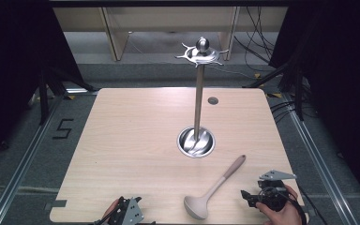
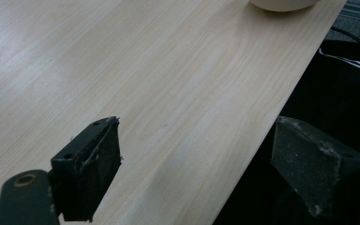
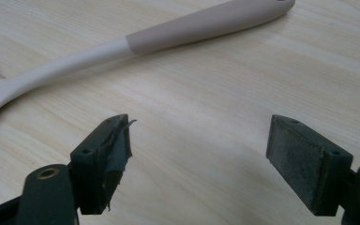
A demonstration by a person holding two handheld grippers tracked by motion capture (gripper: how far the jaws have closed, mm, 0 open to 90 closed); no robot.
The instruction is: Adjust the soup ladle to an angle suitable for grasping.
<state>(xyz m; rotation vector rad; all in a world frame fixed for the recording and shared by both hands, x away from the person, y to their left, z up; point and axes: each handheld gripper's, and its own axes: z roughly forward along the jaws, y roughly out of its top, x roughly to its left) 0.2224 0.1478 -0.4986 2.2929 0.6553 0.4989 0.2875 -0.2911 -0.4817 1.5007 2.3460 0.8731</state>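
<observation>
Near the counter (image 1: 136, 140) front, your wide-open, empty right fingers (image 3: 105, 154) face a light, stiff, slick ladle (image 1: 214, 190); grab mid-handle.

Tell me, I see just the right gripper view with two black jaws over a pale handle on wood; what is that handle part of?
Observer: A ladle, lying flat on the table, bowl toward the person.
Operator: Is anything else on the table?
Observer: A tall metal utensil stand with a round base, beyond the ladle's handle end.
Operator: Where is the other gripper?
Observer: The left gripper sits at the table's near edge, jaws open, holding nothing.
Operator: And mine?
Observer: The right gripper is held beside the ladle, apart from it.
</observation>
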